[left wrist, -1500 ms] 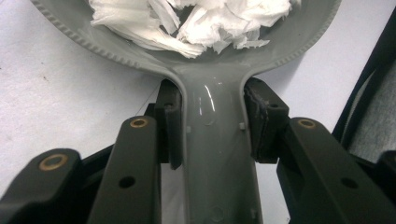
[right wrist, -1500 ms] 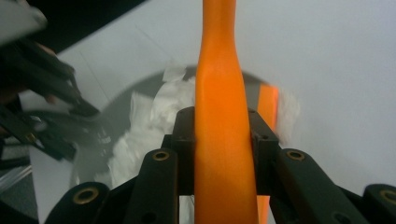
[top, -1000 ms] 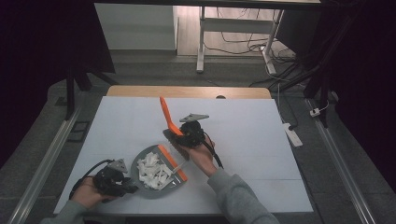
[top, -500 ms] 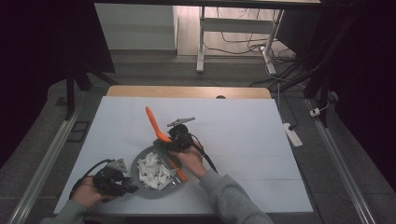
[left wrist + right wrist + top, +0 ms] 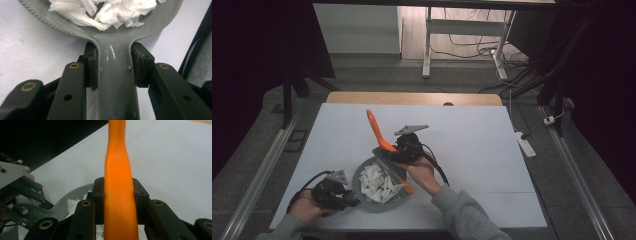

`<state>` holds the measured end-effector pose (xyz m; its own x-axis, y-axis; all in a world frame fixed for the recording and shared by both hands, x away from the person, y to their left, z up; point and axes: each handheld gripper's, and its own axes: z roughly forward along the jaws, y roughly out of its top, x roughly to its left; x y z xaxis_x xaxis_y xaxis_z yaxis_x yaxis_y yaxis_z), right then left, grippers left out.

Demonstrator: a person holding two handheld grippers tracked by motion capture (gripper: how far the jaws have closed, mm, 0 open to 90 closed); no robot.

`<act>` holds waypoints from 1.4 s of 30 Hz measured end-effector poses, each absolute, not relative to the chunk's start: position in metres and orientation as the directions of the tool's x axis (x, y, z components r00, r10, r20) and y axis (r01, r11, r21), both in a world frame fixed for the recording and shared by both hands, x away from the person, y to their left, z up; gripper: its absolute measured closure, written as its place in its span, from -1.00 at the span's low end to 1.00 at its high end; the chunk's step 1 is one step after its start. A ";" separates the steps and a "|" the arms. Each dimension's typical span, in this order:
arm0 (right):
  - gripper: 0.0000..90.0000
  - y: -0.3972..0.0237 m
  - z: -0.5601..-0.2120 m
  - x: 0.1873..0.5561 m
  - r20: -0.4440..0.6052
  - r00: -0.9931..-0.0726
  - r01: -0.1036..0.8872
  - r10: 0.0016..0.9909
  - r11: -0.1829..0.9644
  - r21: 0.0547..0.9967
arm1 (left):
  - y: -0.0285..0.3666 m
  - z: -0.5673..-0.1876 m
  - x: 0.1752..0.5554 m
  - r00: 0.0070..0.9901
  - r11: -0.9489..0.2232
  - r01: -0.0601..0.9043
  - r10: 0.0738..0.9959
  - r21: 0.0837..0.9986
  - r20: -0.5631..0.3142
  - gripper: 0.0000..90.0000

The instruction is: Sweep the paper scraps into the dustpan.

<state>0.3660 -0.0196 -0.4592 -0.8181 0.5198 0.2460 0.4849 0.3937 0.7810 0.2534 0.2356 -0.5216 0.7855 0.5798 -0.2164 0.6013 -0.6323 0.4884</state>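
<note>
A grey pan [image 5: 358, 176] with a ribbed rim [image 5: 62, 28] sits near the table's front edge and holds torn white paper [image 5: 377, 183] [image 5: 112, 12]. My left gripper [image 5: 351, 201] [image 5: 115, 68] is shut on the pan's flat handle [image 5: 116, 80] from the left. My right gripper [image 5: 391, 148] [image 5: 118, 192] is shut on the orange handle [image 5: 373, 122] [image 5: 118, 170] of a spatula, which slants up and to the left. Its grey blade with an orange edge [image 5: 405, 185] runs down over the pan's right side.
White paper covers the table [image 5: 472, 140], and a wooden strip shows along the far edge [image 5: 412, 98]. A white power strip [image 5: 525, 144] lies off the right side. The left gripper [image 5: 21, 195] and the pan [image 5: 72, 192] appear in the right gripper view.
My right gripper has moved a little left and nearer, tilting the orange handle further left over the pan. The left gripper and pan have stayed put.
</note>
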 end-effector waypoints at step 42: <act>0.57 -0.069 -0.467 0.373 0.168 -0.750 0.506 0.640 0.392 0.769 | 0.235 -0.521 0.252 0.785 -0.631 0.599 0.585 0.493 -0.204 0.38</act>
